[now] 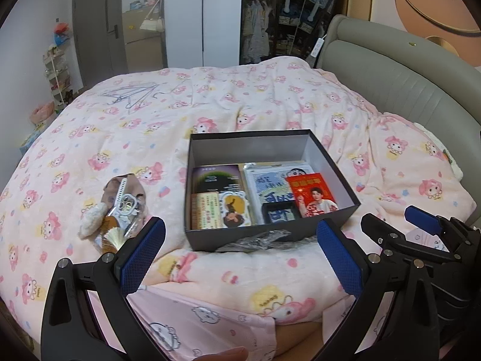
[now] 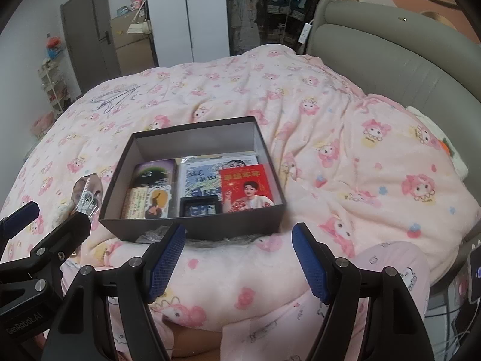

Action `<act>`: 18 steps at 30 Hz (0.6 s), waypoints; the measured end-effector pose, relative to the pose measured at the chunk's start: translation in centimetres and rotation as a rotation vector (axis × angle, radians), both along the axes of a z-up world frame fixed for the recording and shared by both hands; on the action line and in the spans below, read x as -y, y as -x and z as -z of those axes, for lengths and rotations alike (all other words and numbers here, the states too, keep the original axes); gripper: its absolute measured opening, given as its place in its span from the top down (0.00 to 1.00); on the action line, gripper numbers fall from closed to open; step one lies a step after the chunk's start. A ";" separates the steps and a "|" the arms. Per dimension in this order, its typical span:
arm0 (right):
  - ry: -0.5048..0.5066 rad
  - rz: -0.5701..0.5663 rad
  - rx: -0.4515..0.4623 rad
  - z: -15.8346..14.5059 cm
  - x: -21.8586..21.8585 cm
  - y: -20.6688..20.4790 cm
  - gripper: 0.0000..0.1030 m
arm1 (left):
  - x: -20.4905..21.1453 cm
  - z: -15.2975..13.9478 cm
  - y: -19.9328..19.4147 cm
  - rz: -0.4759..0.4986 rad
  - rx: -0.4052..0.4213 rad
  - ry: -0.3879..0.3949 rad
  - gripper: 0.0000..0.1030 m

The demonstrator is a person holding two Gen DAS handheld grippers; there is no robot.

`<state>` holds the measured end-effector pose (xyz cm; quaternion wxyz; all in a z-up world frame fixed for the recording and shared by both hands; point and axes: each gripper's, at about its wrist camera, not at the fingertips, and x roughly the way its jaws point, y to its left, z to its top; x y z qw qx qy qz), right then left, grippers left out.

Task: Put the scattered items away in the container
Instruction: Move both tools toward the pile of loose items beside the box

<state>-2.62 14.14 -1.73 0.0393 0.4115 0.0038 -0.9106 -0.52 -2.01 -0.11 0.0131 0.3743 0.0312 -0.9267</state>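
- Presently, left gripper (image 1: 240, 258) and right gripper (image 2: 237, 258) stand wide, holding nothing.
- Dark rectangular cardboard box (image 1: 330, 156) contains cards; clear pouch of trinkets (image 1: 120, 210) lies beside it.

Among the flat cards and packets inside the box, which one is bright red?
The red envelope with a person's picture, at the box's right side; the others are purple, yellow or blue-white.

Our left claw (image 1: 240, 252) and right claw (image 2: 237, 255) look alike: black plastic frames with triangular cut-outs, round silver screw heads at the pivots, and two fingers (image 1: 144, 252) faced with blue, finely gridded pads. White lettering reading "GenRobot.AI" marks one black housing. We wear pale pink pyjamas (image 2: 390, 270) printed with small outlined cartoon characters.
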 end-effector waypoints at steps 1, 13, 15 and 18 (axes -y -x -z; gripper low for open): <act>-0.002 -0.006 -0.001 0.0 0.3 0.1 0.31 | 0.4 0.0 0.0 -0.008 0.000 0.005 0.01; -0.036 -0.122 -0.009 -0.5 6.5 1.4 0.31 | 6.2 0.1 -0.3 -0.118 -0.002 0.009 0.01; -0.043 -0.140 -0.008 -0.5 7.7 1.6 0.31 | 7.3 0.3 -0.4 -0.136 0.001 0.004 0.01; -0.058 -0.169 -0.003 -0.4 9.5 1.8 0.31 | 9.1 0.7 -0.6 -0.165 0.009 0.000 0.01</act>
